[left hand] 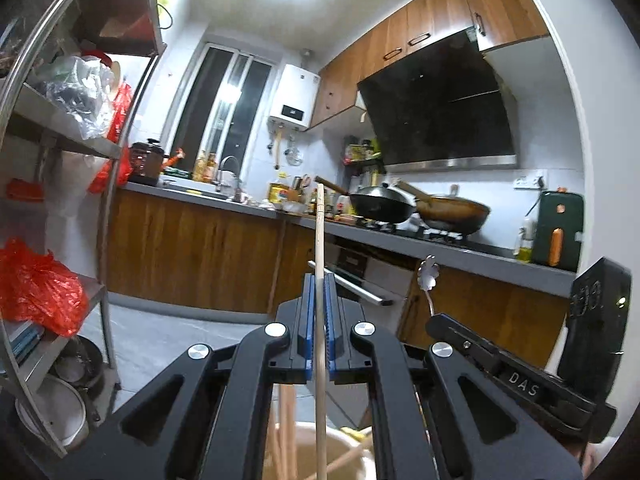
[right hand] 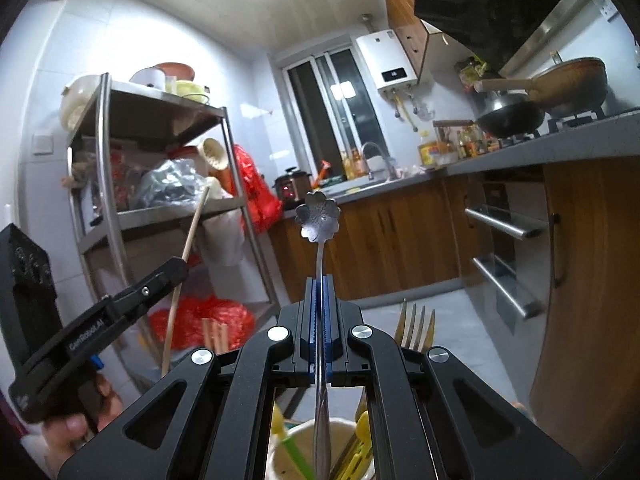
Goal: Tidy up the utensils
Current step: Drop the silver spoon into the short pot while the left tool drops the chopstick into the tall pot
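We found the left gripper (left hand: 319,280) clamped narrowly on a single wooden chopstick (left hand: 319,240), which stood nearly upright between the blue pads (left hand: 308,312), its tip rising well above the fingertips and its lower end running down toward a pale cup (left hand: 352,446) just beneath the gripper's frame; more wooden chopsticks (left hand: 285,432) leaned inside that cup. The right gripper (right hand: 320,282) was likewise closed, holding a metal spoon (right hand: 319,216) by its thin handle, the flower-shaped bowl standing above the fingertips and the handle passing down between the pads into a white cup (right hand: 298,436) below the gripper (yellow and green utensils (right hand: 362,428) showed at its rim). Just to the right of that gripper's fingers a fork (right hand: 415,326) stood with its tines up. Each gripper appeared beside the other in its neighbour's view, the two close together. Beyond both grippers ran the kitchen counter (left hand: 440,250) with two woks (left hand: 384,202).
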Demonstrator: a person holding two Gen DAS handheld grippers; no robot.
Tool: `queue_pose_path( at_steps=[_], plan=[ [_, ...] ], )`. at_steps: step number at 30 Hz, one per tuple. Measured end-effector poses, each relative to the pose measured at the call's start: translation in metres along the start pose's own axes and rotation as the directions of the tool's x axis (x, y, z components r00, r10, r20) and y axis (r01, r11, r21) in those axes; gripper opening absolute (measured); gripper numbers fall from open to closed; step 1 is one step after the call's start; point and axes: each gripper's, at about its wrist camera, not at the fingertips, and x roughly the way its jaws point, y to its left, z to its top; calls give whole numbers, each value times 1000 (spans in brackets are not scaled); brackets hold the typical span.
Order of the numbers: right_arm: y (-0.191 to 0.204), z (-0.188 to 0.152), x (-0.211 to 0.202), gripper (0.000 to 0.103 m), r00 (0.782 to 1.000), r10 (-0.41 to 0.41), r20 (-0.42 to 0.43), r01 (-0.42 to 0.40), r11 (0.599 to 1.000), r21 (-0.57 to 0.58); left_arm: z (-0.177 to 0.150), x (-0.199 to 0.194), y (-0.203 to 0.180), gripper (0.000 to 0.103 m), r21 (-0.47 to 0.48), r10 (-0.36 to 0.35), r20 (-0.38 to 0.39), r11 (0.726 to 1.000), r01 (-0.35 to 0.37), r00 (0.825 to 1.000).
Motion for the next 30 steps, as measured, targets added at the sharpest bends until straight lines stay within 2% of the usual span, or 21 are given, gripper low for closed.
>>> queue_pose_path(
  at_steps=[6,10,13,21,27,29,30],
  plan=[
    [11,-19,11,4,999,-17,-28,14,997,-73,-18,0,3,4,40,25,-13,999,-25,1000],
    [15,-28,9,4,998,-2,-67,-5,995,-101,-26,-13,12,4,29,17,-25,999,-16,1000],
    [17,-36,2,4,995,-2,-96,-10,992,-124,-35,-20,14,4,35,20,-67,999,-18,998],
    [16,-57,-5,4,982,-7,-191,-16,993,-118,-59,-18,13,4,64,55,-184,997,-43,981],
    [16,-60,-5,4,977,-12,-212,-12,993,-115,-61,-21,14,6,60,56,-179,997,-46,982],
    [16,-59,-10,5,977,-14,-213,-10,994,-113,-62,-24,16,9,61,54,-175,997,-44,983],
    [17,-59,-14,10,977,-17,-212,-8,993,-115,-62,-26,16,19,59,53,-172,997,-43,984]
  ],
)
